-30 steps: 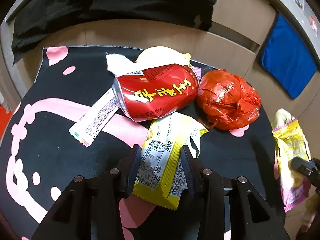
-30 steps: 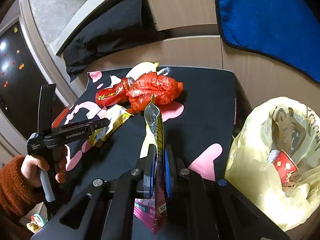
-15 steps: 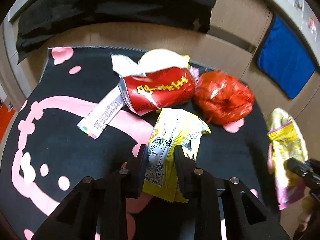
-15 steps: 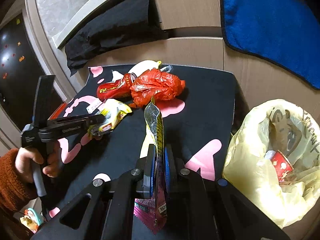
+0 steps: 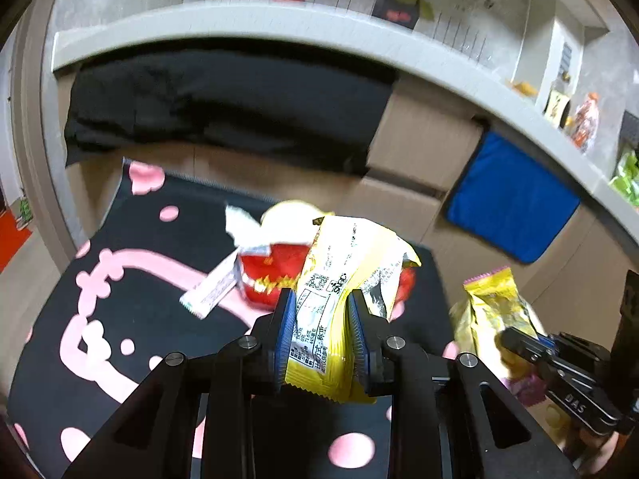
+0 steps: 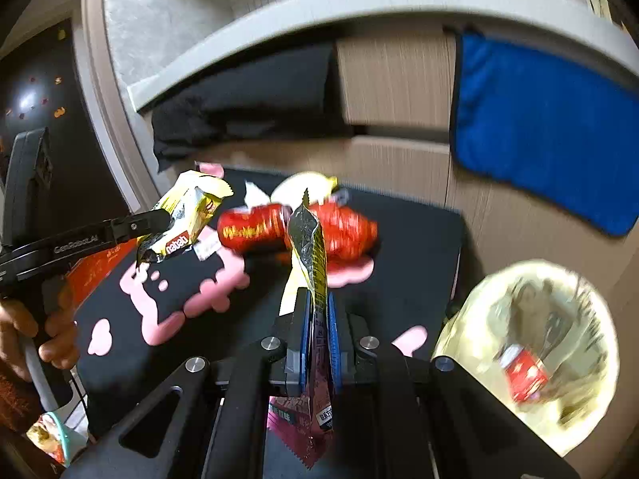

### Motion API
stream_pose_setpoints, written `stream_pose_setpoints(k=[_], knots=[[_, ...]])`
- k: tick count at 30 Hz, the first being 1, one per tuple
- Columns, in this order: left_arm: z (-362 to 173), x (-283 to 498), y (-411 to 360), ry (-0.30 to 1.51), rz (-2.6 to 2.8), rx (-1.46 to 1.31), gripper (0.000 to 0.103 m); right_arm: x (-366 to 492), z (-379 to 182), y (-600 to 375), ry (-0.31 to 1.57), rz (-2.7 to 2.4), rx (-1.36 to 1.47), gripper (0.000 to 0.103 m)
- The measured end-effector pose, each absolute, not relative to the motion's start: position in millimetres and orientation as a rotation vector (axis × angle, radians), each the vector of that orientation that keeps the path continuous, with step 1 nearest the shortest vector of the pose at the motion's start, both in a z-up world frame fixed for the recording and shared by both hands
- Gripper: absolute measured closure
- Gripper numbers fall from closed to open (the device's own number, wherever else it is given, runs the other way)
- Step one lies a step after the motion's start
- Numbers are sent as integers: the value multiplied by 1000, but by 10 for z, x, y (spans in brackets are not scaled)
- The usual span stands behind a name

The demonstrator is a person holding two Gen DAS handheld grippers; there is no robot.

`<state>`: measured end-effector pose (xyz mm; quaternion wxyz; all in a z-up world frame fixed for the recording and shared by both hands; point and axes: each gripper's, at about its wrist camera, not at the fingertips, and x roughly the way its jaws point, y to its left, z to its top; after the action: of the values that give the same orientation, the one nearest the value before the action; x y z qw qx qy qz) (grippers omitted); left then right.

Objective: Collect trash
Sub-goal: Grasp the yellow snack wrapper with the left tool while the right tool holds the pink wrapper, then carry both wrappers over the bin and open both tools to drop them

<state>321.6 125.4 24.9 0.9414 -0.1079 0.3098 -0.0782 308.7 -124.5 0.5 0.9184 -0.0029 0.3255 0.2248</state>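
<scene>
Carrying both wrappers across to the bin bag (image 6: 531,359) looks like the step in hand, and the grips matter most. The left gripper (image 5: 322,333) has its jaws pinching the yellow snack wrapper (image 5: 347,279) low down, near its crimped end, so most of the packet stands free above the jaws and clear of the black mat (image 5: 131,279). The right gripper (image 6: 315,335) has its jaws pressed flat on a thin foil wrapper (image 6: 309,255), which sticks up edge-on above them and hangs out below.

The yellowish bag sits open at the right, just beside the mat's edge, with a red carton already inside. Judging from this, the right wrapper is nearer and should go in first: bring the jaws over the middle of the opening, not the rim, before letting go, since light foil may flutter or cling to a pad. The left hand should keep its squeeze firm while crossing, as the puffed packet could slip.

A red can (image 6: 251,231), a crumpled red bag (image 6: 343,231) and a white sachet (image 5: 209,291) are left on the mat, so avoid sweeping them off
</scene>
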Motion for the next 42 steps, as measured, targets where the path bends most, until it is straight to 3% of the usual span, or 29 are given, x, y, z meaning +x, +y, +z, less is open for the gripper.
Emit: stream_pose_setpoints(k=[10,20,42], knots=[[1010,2845,781,458,-211,-142,75,2923,747,-1619,495,431,1,94],[1323,2778,119,390,-300,-105,75,2712,1128,-2236,382,329,11,94],[926,3039,-1188,502,-432,-46,75,2607,933,-3309,387,155,45,94]])
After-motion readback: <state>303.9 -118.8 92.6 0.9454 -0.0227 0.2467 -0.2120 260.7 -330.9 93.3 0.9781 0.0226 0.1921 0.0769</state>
